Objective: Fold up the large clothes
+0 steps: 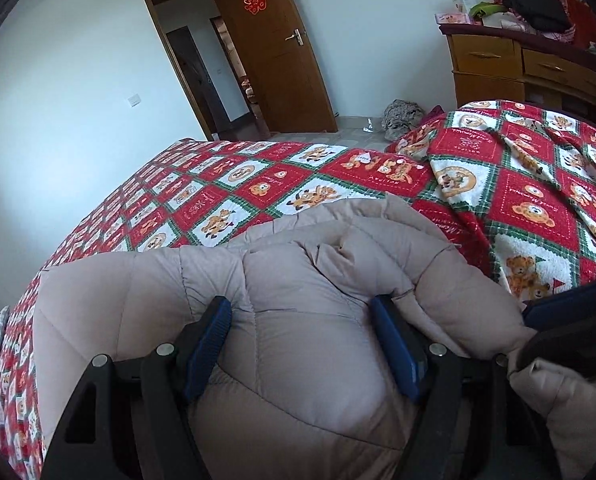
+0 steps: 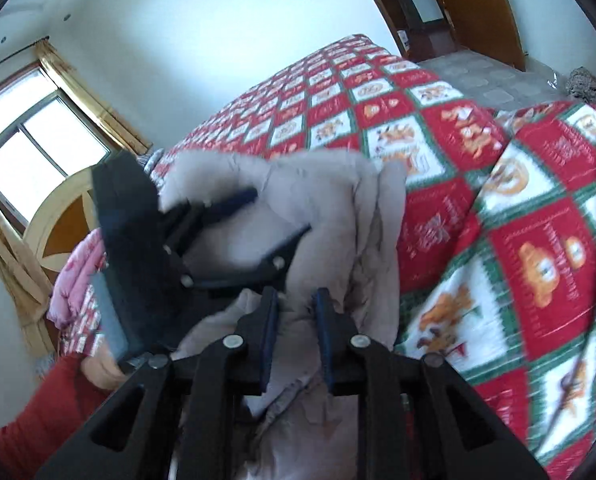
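- The right gripper (image 2: 296,312) pinches a bunched edge of the beige padded coat (image 1: 290,344).
- The left gripper (image 1: 301,320) is spread wide, pressing into the coat's quilting.
- The coat lies on the red teddy-bear bedspread (image 1: 234,184).

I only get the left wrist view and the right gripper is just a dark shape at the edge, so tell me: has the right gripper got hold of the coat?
Observer: Yes. The right gripper is shut on a bunched fold of the beige coat.
Operator: And how does my left gripper look from over there?
Observer: The left gripper sits open over the coat, fabric showing between its fingers.
Operator: Anything behind me on the bed?
Observer: A pink garment lies by the wooden headboard, under the window.
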`<state>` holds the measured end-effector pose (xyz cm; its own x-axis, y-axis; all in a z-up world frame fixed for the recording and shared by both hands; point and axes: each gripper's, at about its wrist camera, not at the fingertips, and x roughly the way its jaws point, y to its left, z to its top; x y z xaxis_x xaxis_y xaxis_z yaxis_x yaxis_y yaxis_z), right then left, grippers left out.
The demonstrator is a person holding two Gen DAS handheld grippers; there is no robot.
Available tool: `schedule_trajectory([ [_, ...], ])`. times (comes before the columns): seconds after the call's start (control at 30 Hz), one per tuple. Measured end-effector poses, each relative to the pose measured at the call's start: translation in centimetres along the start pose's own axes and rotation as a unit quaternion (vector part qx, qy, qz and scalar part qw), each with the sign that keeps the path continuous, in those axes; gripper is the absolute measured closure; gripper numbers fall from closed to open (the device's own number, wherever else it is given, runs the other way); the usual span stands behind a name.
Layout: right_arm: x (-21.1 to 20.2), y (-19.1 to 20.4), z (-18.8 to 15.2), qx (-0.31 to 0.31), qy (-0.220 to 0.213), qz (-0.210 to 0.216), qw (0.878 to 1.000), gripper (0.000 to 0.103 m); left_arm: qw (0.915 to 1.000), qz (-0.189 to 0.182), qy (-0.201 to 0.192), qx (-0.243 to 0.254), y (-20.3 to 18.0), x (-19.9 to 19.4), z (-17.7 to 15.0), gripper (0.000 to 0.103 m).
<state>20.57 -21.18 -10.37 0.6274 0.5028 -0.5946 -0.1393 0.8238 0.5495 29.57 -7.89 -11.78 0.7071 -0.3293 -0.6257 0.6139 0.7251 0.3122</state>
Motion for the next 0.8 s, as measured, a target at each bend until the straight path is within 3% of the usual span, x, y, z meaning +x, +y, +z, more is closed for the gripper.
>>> schedule_trajectory([
  [0.1, 1.0, -1.9, -1.1, 0.019, 0.024, -0.013, 0.999, 0.080, 0.9999, -0.008, 0.003, -0.005, 0.2, 0.3, 0.1, 0.029],
  [0.23, 2.1, -3.7, -2.6, 0.042, 0.015, 0.007, 0.999, 0.080, 0.9999, -0.012, 0.004, -0.008, 0.3, 0.6, 0.0, 0.028],
  [0.37, 2.2, -1.6, -3.4, -0.018, 0.007, -0.046, 0.999, 0.081, 0.9999, -0.009, 0.007, -0.008, 0.1, 1.1, -0.1, 0.027],
  [0.53, 2.2, -2.0, -3.9, -0.011, -0.012, -0.041, 0.999, 0.081, 0.9998, -0.009, 0.012, -0.013, 0.3, 1.0, 0.0, 0.027],
  [0.67, 1.3, -2.2, -3.7, 0.005, -0.002, -0.029, 1.000, 0.079, 0.9997, 0.021, 0.008, -0.005, 0.0, -1.1, 0.2, 0.026],
  [0.77, -0.1, -2.0, -2.9, 0.012, 0.009, -0.025, 1.000, 0.072, 0.9982, 0.002, 0.009, -0.059, 2.0, -4.3, -0.2, 0.024],
  [0.8, -1.0, -1.8, -2.6, 0.008, 0.009, -0.030, 0.999, 0.064, 0.9961, -0.007, 0.007, -0.088, 3.2, -5.7, -0.6, 0.024],
])
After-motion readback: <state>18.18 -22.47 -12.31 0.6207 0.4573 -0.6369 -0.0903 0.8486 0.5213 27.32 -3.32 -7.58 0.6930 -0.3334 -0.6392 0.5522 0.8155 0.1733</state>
